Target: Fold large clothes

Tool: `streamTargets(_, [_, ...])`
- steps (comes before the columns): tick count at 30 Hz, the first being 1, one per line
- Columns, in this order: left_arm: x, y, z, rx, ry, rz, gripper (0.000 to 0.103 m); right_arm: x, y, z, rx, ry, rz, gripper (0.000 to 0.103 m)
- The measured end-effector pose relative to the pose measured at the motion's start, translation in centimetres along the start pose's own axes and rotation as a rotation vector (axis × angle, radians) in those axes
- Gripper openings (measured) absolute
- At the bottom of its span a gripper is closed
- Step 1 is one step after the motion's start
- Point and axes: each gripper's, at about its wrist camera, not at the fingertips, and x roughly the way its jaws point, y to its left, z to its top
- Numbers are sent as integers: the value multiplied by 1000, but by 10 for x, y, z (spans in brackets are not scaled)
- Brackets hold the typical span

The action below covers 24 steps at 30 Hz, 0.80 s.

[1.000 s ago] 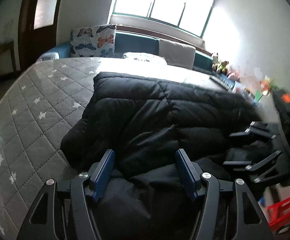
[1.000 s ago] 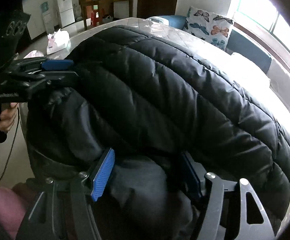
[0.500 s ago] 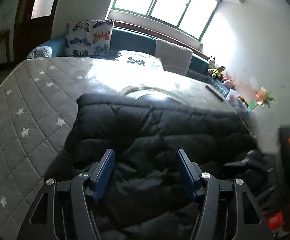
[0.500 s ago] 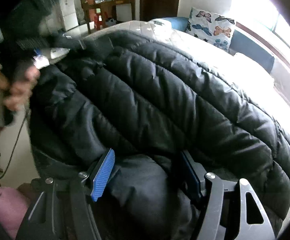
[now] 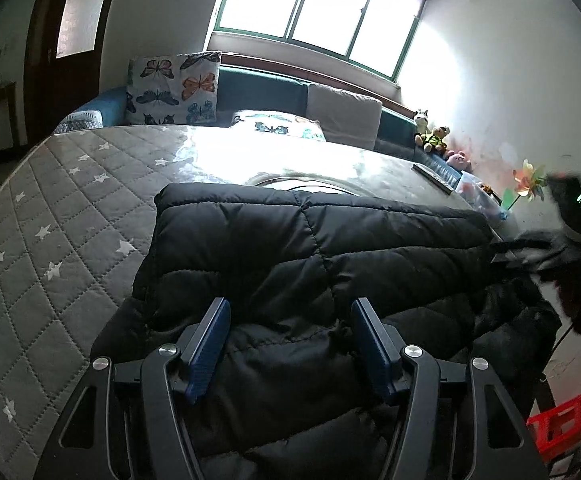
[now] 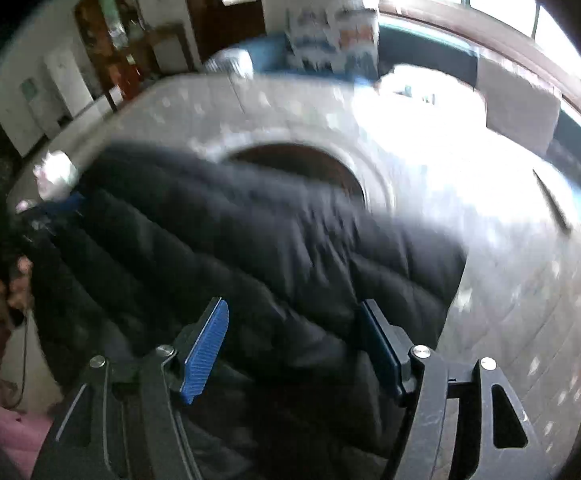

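A large black quilted puffer jacket [image 5: 310, 264] lies folded on the grey star-quilted mattress [image 5: 62, 216]. It also shows, blurred, in the right wrist view [image 6: 250, 264]. My left gripper [image 5: 290, 344] is open above the jacket's near edge, jaws wide apart, holding nothing. My right gripper [image 6: 294, 344] is open over the jacket's right part, also holding nothing. It appears blurred at the right of the left wrist view [image 5: 538, 248]. The left gripper shows dimly in the right wrist view [image 6: 50, 208].
Butterfly cushions [image 5: 174, 88] and a teal bench [image 5: 262, 92] stand under the window at the back. Plush toys [image 5: 434, 136] and a paper pinwheel [image 5: 526, 184] sit by the right wall. A red crate [image 5: 562, 428] is on the floor, right. The mattress [image 6: 510, 288] extends right of the jacket.
Both grippers have pulled back and up from the jacket. The jacket now lies flatter and lower on the mattress. The right wrist view swung right, and more mattress shows.
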Motion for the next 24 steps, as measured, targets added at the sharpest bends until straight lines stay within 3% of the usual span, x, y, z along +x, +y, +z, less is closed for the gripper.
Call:
streamTargets(3, [2, -1, -2, 18, -3, 8, 66, 15, -1, -15, -9, -47, 6, 75])
streamTargets(8, [-9, -5, 4, 4, 9, 16, 67, -5, -5, -19, -15, -48, 23, 75])
streamTargets(12, [-35, -11, 21, -6, -68, 14, 67, -8, -7, -32, -23, -56, 28, 75])
streamTargets(15, [-44, -9, 33, -17, -113, 66, 70, -6, -6, -36, -28, -76, 18, 75])
streamTargets(19, [-25, 19, 33, -68, -33, 150, 71, -7, -8, -38, -34, -89, 21, 76])
streamTargets(22, [-10, 38, 26, -109, 28, 156, 71, -8, -9, -40, -41, -93, 18, 77])
streamTargets(24, [-1, 50, 19, -133, 39, 145, 80, -10, -5, -40, -57, -96, 5, 78])
